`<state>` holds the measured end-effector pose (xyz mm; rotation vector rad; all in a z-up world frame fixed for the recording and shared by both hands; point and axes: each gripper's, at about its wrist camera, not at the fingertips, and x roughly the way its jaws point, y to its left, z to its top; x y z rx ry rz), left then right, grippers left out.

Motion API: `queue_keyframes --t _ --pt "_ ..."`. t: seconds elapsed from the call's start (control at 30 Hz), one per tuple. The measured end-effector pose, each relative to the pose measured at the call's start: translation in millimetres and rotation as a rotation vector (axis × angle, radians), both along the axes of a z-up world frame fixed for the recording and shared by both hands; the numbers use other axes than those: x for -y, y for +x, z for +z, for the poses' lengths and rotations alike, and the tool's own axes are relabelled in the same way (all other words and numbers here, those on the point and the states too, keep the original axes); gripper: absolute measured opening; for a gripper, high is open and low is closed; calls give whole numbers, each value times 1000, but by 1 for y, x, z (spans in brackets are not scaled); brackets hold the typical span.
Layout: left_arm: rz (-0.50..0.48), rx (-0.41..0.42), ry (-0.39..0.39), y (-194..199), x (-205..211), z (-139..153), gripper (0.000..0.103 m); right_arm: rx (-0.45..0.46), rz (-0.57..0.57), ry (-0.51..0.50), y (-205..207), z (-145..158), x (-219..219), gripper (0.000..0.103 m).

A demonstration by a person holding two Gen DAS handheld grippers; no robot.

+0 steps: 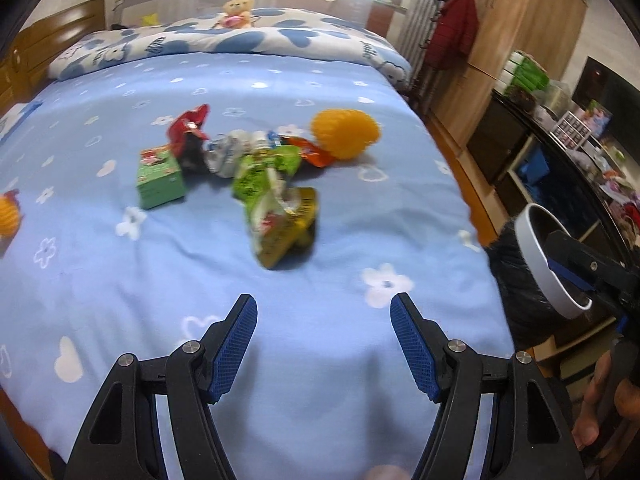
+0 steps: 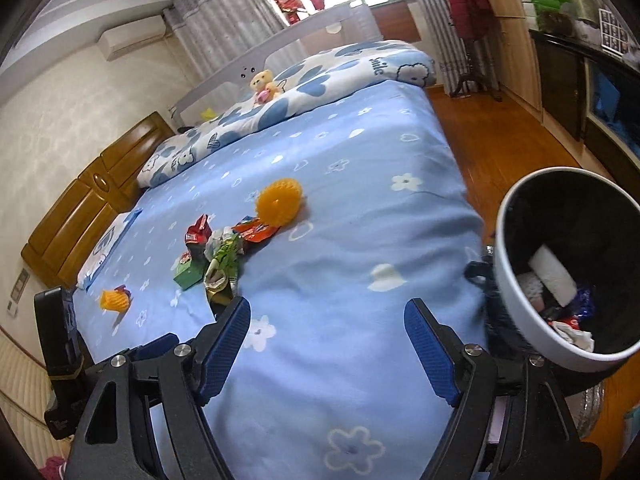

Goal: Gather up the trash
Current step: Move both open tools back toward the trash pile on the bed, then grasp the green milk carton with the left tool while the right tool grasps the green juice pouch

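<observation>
A pile of trash lies mid-bed on the blue sheet: a green-yellow snack bag, a green carton, a red wrapper, an orange wrapper and crumpled white plastic. The pile also shows in the right wrist view. My left gripper is open and empty, hovering short of the snack bag. My right gripper is open and empty above the bed's near right part. A white-rimmed bin with trash inside sits off the bed's right edge, also in the left wrist view.
An orange spiky ball lies beside the pile, and an orange foam net lies at the left. A pillow and teddy bear are at the headboard. Wooden floor, cabinets and a coat rack lie right of the bed.
</observation>
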<state>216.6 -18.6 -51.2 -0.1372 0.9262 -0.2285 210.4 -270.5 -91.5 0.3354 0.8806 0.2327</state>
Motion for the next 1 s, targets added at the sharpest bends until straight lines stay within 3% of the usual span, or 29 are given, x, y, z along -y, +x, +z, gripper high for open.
queue_keyframes --t 0.53,1.0 --pt "134 -36 32 32 -60 -10 69 -50 96 -4 29 -27 -52 81" --pt "190 -35 79 110 -105 -18 69 -95 220 37 66 -44 -119 79"
